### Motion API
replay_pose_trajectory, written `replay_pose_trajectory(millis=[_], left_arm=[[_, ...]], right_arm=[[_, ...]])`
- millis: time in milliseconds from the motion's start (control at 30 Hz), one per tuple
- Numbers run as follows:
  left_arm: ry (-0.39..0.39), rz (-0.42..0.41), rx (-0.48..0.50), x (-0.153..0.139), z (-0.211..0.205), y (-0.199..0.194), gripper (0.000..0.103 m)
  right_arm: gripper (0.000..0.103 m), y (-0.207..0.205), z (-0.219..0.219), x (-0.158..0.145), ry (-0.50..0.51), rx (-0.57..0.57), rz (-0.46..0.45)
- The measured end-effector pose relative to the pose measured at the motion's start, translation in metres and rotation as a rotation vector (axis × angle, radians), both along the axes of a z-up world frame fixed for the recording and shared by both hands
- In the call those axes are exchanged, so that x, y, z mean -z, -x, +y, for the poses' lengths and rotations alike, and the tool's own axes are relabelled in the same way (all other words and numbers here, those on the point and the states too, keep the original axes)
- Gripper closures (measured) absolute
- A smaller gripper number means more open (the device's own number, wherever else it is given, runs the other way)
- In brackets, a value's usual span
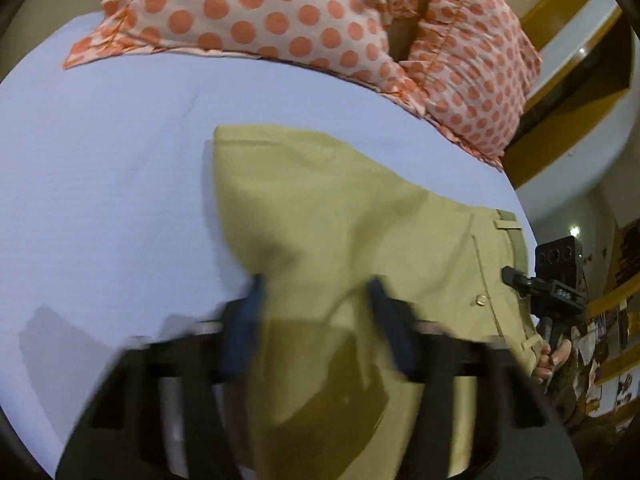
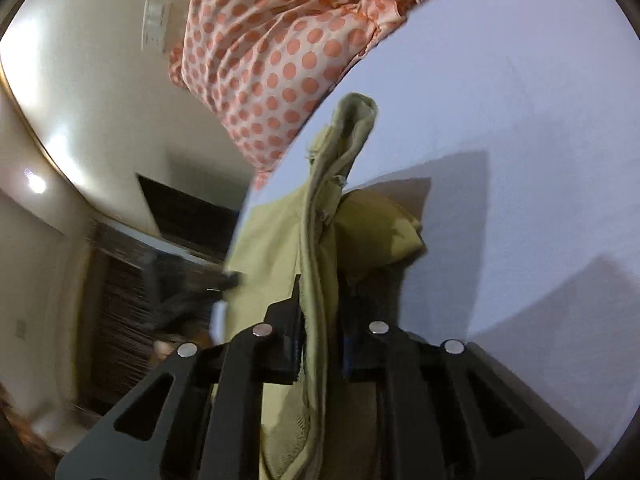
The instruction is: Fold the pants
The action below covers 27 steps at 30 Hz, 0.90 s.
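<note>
Motion blur smeared the left gripper [image 1: 316,300], so how its jaws met the pants [image 1: 340,220] was unclear. The pants ran off the bottom edge in both views. The polka-dot pillow [image 1: 280,8] was cut off at the top edge.
</note>
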<state>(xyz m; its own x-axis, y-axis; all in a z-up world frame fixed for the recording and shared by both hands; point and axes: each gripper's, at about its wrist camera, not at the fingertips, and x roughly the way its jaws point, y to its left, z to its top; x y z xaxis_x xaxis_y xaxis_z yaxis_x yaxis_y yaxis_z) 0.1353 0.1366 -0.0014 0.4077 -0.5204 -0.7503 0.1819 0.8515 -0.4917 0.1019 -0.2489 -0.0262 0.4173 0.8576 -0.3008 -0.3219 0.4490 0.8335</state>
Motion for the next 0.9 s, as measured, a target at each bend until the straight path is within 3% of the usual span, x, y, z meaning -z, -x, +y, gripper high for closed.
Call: replay_pose_trajectory(millis=[33,67,133,267,367,400,467,533,600,633,700,767,833,900], left_arm=[[0.029,0.015,0.007,0.001,0.001,-0.001,0.084],[0.039,0.017,0.002,0.001,0.003,-0.001,0.085],[0.001,-0.011,0.006,-0.009,-0.003,-0.003,0.09],[-0.071,-0.091,0.0,-0.036,-0.019,-0.026,0.091],[-0.101,-0.184,-0.069,-0.059,-0.029,-0.06,0.091],[-0.112,-0.198,-0.094,-0.061,-0.032,-0.072,0.088],[-0.225,-0.182,-0.161,-0.055,-0.04,-0.1,0.081],[-0.331,-0.119,-0.226,-0.042,-0.036,-0.115,0.083],[-0.331,-0.12,-0.274,-0.043,-0.02,-0.109,0.083],[-0.294,-0.155,-0.296,-0.049,-0.007,-0.097,0.083],[-0.217,-0.179,-0.274,-0.055,0.0,-0.084,0.083],[-0.119,-0.191,-0.189,-0.058,-0.01,-0.071,0.072],[-0.074,-0.175,-0.104,-0.052,-0.03,-0.065,0.049],[-0.069,-0.084,-0.052,-0.031,-0.05,-0.074,0.048]], right_arm=[[0.09,-0.002,0.0,-0.002,-0.019,-0.002,0.004],[0.09,-0.004,0.001,-0.008,-0.026,-0.002,-0.001],[0.09,-0.007,0.006,-0.022,-0.013,-0.007,-0.03],[0.091,-0.025,0.01,-0.065,0.021,0.007,-0.121],[0.092,-0.049,0.006,-0.091,0.047,0.077,-0.188],[0.092,-0.062,0.002,-0.097,0.078,0.127,-0.203],[0.089,-0.083,-0.001,-0.094,0.179,0.214,-0.194],[0.087,-0.102,-0.003,-0.083,0.38,0.318,-0.121],[0.086,-0.098,-0.015,-0.079,0.451,0.384,-0.108],[0.081,-0.09,-0.021,-0.082,0.43,0.398,-0.139],[0.038,-0.075,-0.02,-0.088,0.38,0.365,-0.194],[0.032,-0.072,-0.006,-0.09,0.366,0.301,-0.212],[0.029,-0.081,0.018,-0.083,0.389,0.217,-0.18],[0.023,-0.095,0.029,-0.072,0.419,0.205,-0.105]])
